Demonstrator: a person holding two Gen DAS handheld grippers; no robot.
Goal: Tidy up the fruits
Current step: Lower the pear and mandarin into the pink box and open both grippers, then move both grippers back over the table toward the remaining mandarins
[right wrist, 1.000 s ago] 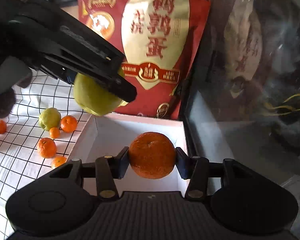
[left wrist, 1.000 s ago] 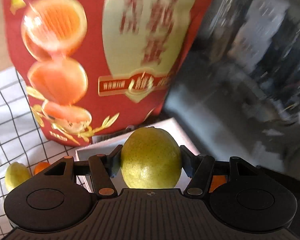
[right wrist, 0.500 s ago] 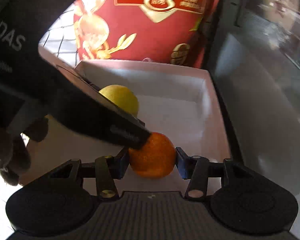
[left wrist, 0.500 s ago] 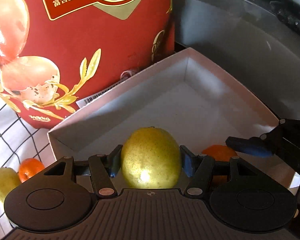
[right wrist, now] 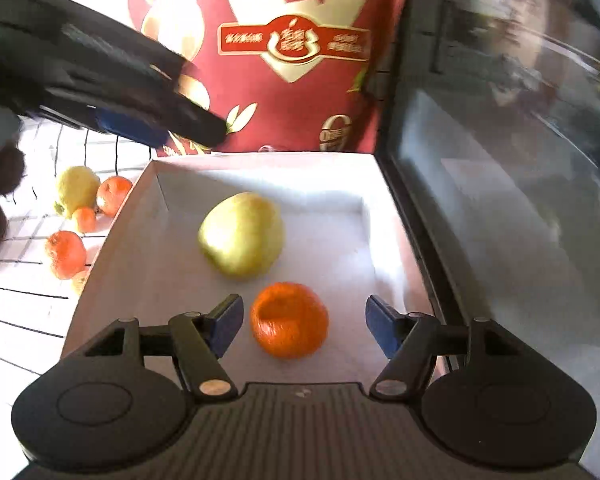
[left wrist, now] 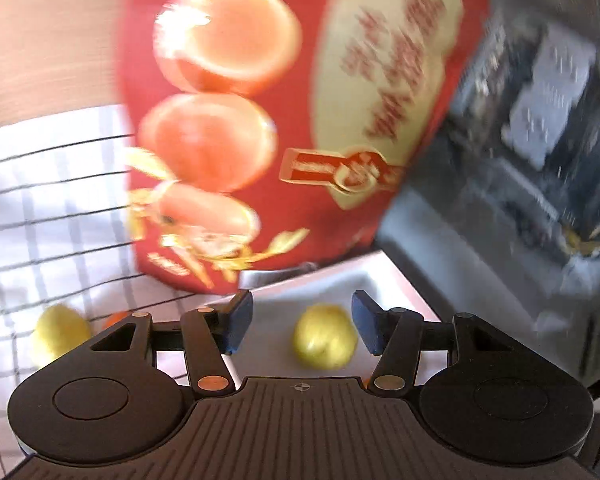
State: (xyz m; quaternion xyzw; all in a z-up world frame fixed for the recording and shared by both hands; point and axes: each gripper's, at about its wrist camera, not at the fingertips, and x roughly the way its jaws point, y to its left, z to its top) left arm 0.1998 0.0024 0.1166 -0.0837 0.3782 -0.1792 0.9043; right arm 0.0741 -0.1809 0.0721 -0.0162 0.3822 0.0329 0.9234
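The right tool (right wrist: 304, 330) is opening, its pads clear of the orange (right wrist: 289, 320) resting between them in the white box (right wrist: 112, 240). Best lift straight up. The left tool (left wrist: 302, 322), empty and narrowing, hangs above the pear (right wrist: 241, 235) just beyond.

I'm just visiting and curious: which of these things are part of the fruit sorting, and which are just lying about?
Part of the job:
- white box
- yellow-green fruit
- orange
- loose fruits on the cloth

Just lying about:
- red food bag
- checked cloth
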